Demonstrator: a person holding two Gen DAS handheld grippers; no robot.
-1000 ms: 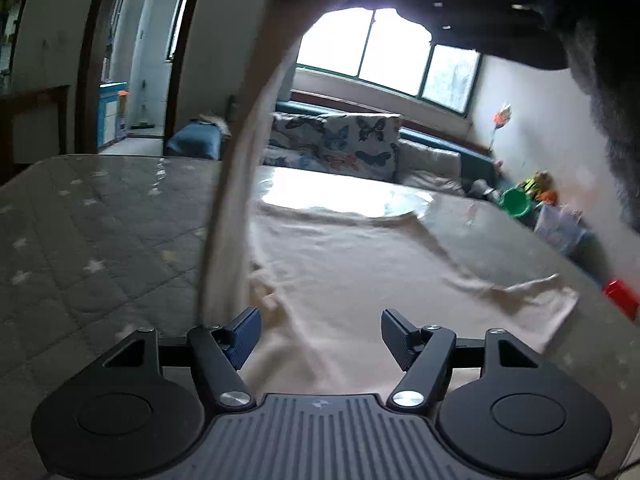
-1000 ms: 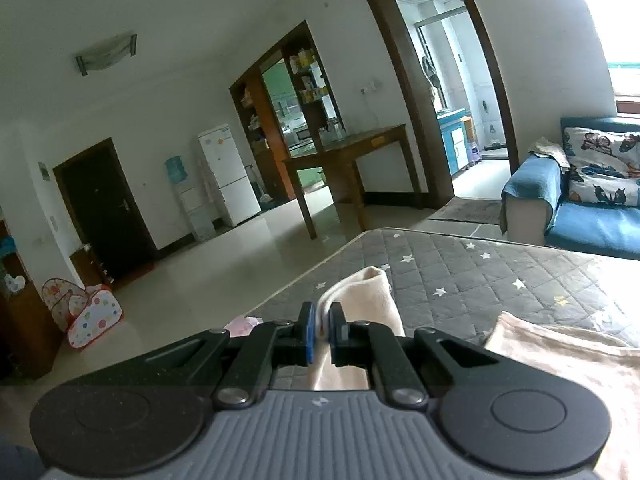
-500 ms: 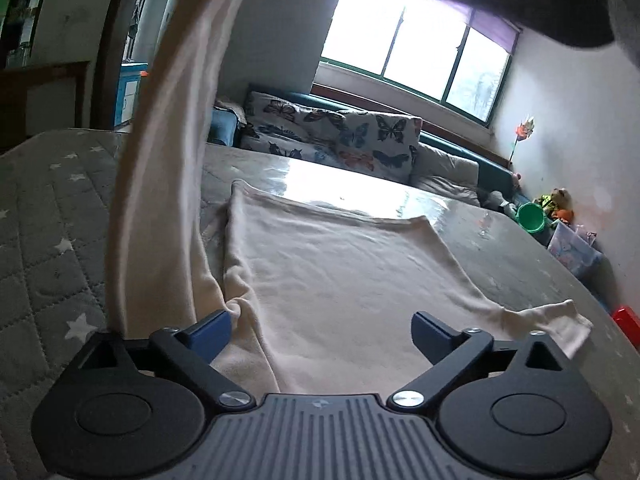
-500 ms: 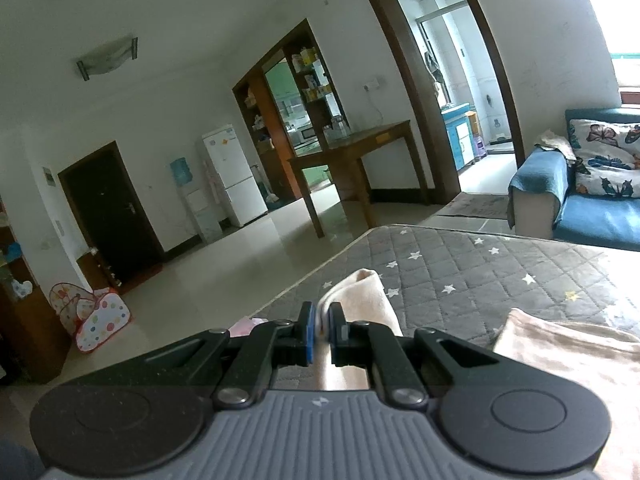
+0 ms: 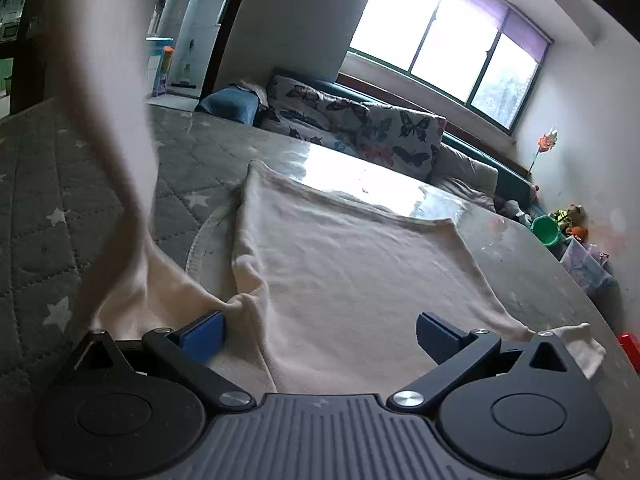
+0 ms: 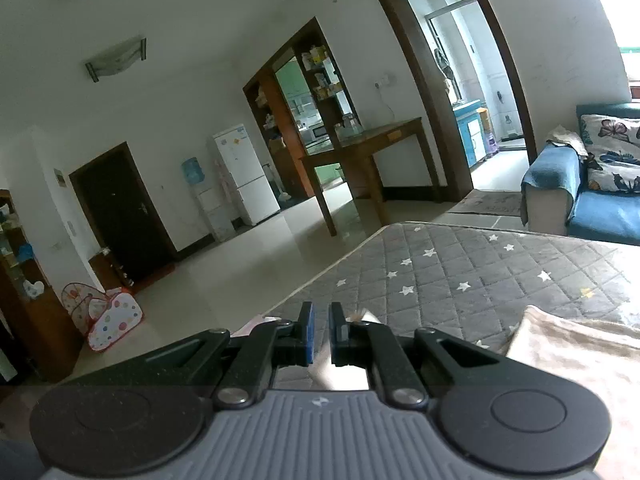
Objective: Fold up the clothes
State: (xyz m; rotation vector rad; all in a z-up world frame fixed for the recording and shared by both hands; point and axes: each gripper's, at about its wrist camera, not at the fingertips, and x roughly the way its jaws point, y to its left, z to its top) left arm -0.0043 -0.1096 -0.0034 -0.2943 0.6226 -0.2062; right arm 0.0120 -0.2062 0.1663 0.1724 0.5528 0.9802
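Note:
A cream long-sleeved top lies flat on the grey star-quilted mattress. My left gripper is open, low over the top's near edge, with the cloth between its spread fingers. One sleeve rises blurred up the left of the left wrist view. My right gripper has its jaws a narrow gap apart; a strip of cream cloth shows below and behind the pads. The top's edge lies at the lower right of the right wrist view.
A sofa with butterfly cushions stands beyond the mattress under the window. Toys and a green bucket sit on the floor at the right. A wooden table and a fridge stand across the tiled floor.
My left gripper opened wider and came lower over the top. The sleeve no longer sticks out past my right gripper's pads, which have parted slightly.

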